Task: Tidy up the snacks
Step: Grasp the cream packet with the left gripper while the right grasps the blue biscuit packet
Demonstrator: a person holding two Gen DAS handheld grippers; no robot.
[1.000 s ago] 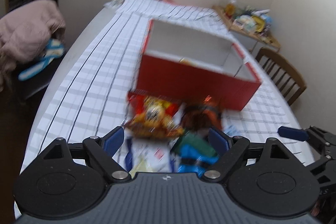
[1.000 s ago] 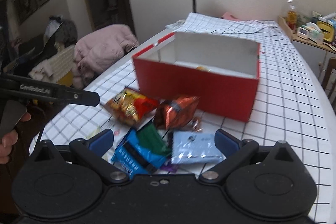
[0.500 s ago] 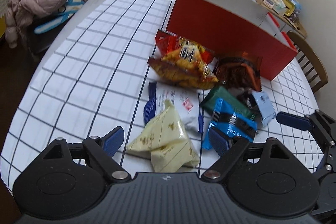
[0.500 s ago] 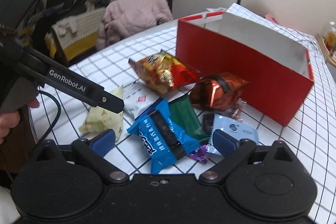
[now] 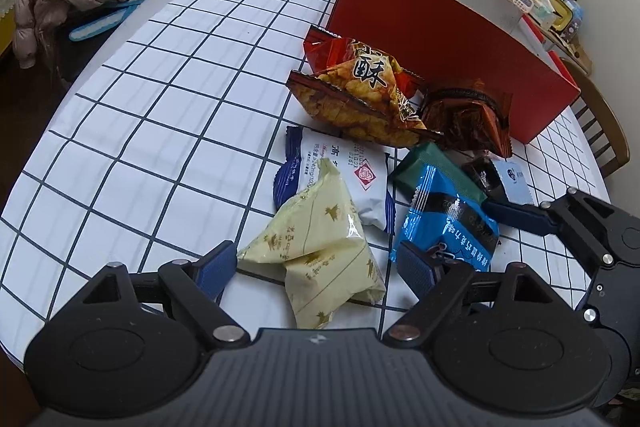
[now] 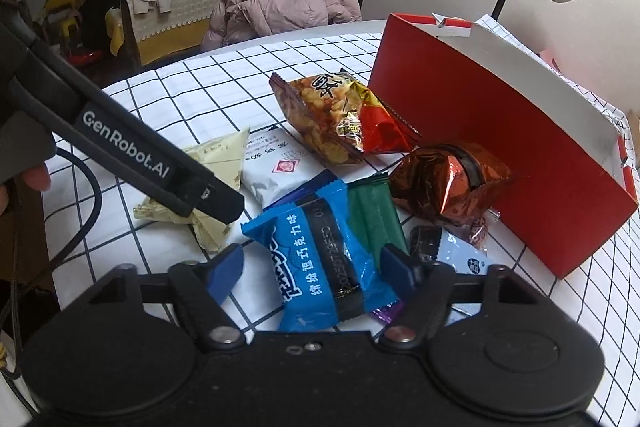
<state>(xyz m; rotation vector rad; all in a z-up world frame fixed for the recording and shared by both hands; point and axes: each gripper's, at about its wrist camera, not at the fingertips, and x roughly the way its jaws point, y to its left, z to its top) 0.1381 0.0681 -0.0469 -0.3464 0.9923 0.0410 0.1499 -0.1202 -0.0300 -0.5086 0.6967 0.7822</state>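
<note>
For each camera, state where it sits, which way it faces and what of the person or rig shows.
Left wrist: on the left hand-held gripper, facing forward over a cream packet toward the red box; its open fingers and the right hand-held gripper show.
Right wrist: on the right hand-held gripper, facing a blue packet and the box; its open fingers, the left hand-held gripper and a fingertip show.
Shared: the snack pile, box and checked tablecloth.

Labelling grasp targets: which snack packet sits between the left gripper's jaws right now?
The pale yellow packet, crumpled, lying between the open jaws of the left gripper. The blue packet lies to its right, by the right gripper.
</note>
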